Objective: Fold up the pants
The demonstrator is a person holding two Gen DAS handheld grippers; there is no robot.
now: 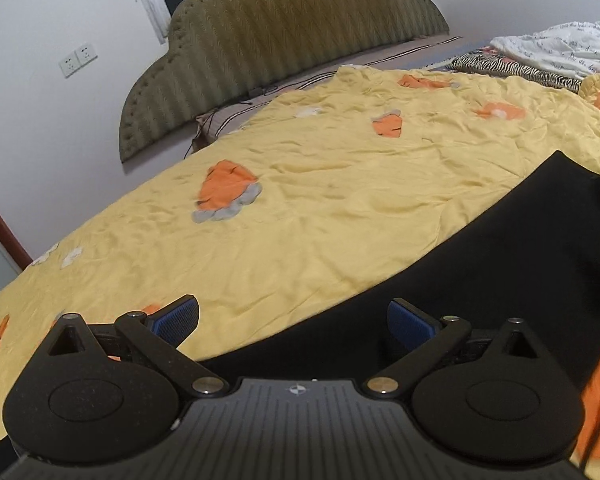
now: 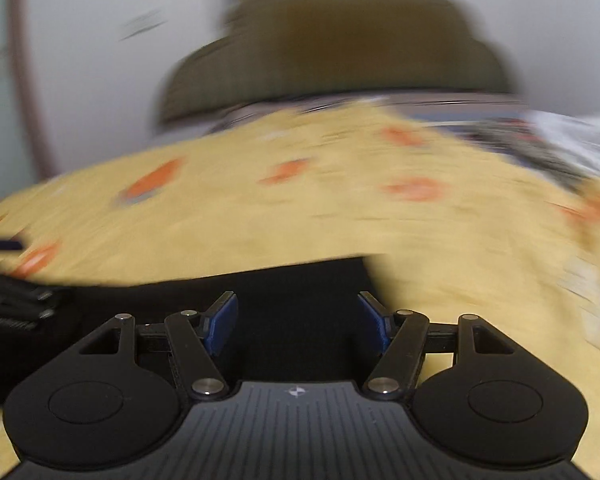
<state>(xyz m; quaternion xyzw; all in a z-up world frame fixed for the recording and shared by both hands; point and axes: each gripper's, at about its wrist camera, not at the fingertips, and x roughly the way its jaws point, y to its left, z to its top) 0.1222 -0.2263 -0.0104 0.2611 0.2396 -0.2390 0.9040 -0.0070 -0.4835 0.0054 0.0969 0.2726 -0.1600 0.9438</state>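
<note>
The black pants [image 1: 500,256] lie flat on a yellow bedspread with orange carrot prints [image 1: 320,184]. My left gripper [image 1: 294,320] is open, its blue pads [image 1: 178,318] wide apart, hovering over the near edge of the pants. In the blurred right wrist view the pants [image 2: 296,300] lie right under my right gripper [image 2: 298,322], which is open with nothing between its blue pads [image 2: 220,324]. The other gripper shows at that view's left edge [image 2: 16,308].
An olive padded headboard [image 1: 280,36] stands against the white wall behind the bed. A zebra-print cloth [image 1: 512,68] and a white printed quilt [image 1: 568,44] lie at the far right. A wall socket [image 1: 78,58] is at the left.
</note>
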